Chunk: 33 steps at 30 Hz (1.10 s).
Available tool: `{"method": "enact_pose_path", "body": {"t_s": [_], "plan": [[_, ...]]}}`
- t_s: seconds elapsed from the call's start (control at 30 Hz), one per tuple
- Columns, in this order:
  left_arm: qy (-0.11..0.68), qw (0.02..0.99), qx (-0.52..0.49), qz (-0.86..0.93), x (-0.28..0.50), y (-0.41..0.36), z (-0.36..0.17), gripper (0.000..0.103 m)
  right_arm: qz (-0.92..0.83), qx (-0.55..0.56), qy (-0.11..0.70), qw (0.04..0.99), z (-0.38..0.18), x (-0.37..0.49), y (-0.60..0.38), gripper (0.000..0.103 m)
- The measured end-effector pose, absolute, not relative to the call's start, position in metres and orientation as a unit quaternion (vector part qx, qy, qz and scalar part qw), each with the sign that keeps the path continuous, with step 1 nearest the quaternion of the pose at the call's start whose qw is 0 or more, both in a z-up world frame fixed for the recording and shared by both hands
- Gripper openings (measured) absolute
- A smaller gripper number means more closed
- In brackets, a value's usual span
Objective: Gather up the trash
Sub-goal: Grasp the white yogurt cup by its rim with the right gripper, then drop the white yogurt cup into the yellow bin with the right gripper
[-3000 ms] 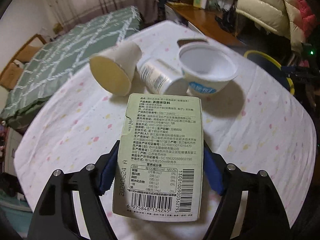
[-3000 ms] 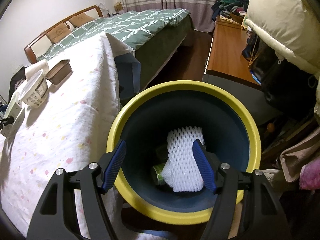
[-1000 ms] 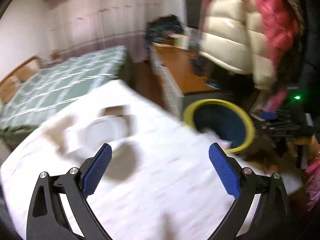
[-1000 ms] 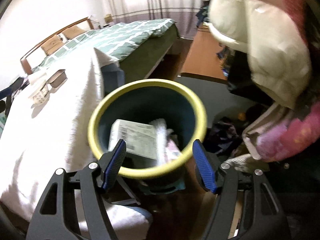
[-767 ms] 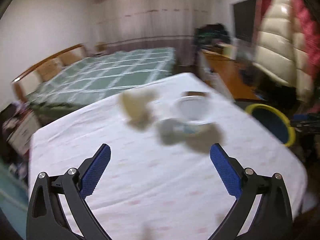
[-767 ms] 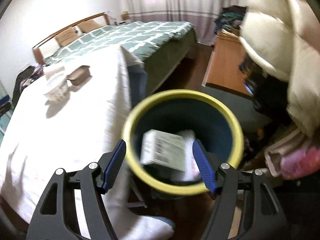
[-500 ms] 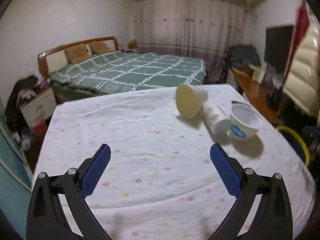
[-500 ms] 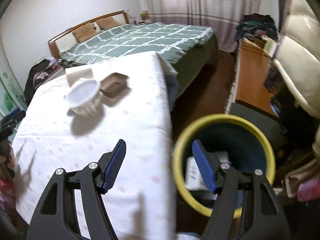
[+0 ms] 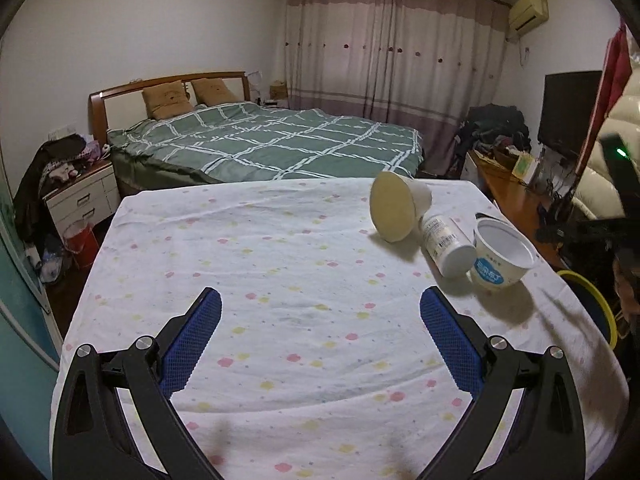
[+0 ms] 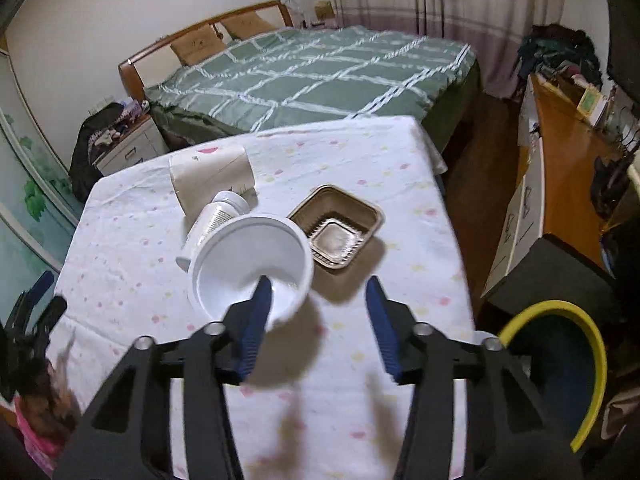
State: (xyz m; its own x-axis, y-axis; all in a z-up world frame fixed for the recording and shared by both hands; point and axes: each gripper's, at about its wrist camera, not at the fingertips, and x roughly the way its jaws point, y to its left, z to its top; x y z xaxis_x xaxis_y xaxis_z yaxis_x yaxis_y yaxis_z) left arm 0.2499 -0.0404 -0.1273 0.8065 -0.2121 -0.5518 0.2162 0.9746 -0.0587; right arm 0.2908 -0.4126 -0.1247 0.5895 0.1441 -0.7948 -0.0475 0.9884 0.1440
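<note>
Gone from the left claw [image 9: 320,332] is the green carton it gripped three seconds ago, seen since inside the bin; both claws have swung from the bin back over the surface [image 9: 280,280]; the yellow-rimmed bin [image 10: 576,368] now sits at four o'clock in the right view, off the surface's edge; the left claw gapes wide over bare cloth; the right claw [image 10: 318,320] is wide too, its left finger over the white bowl's [image 10: 248,268] near rim; at one o'clock of the bowl lies the brown tray [image 10: 336,228]; at eleven o'clock the tipped white bottle [image 10: 212,220] touches it; beyond lies the overturned paper cup [image 10: 212,180].
</note>
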Motion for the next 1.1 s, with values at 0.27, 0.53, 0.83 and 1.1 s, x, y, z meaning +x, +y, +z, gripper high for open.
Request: {"method": "enact_pose_path", "body": {"t_s": [0.27,0.53,0.83,1.1], "plan": [[0.295,0.947,0.011,-0.124,0.250,-0.050,-0.130,0.098,0.040,0.063,0.484,0.872,-0.145,0.317,-0.401,0.025],[0.295,0.947,0.018,-0.130,0.247,-0.054,-0.130,0.098,0.047,0.080,0.493,0.865,-0.154,0.322,-0.396,0.008],[0.297,0.946,0.022,-0.132,0.246,-0.058,-0.132,0.098,0.055,0.117,0.476,0.870,-0.151,0.302,-0.415,0.006],[0.297,0.946,0.022,-0.131,0.246,-0.058,-0.132,0.098,0.048,0.140,0.442,0.885,-0.132,0.258,-0.449,0.006]]}}
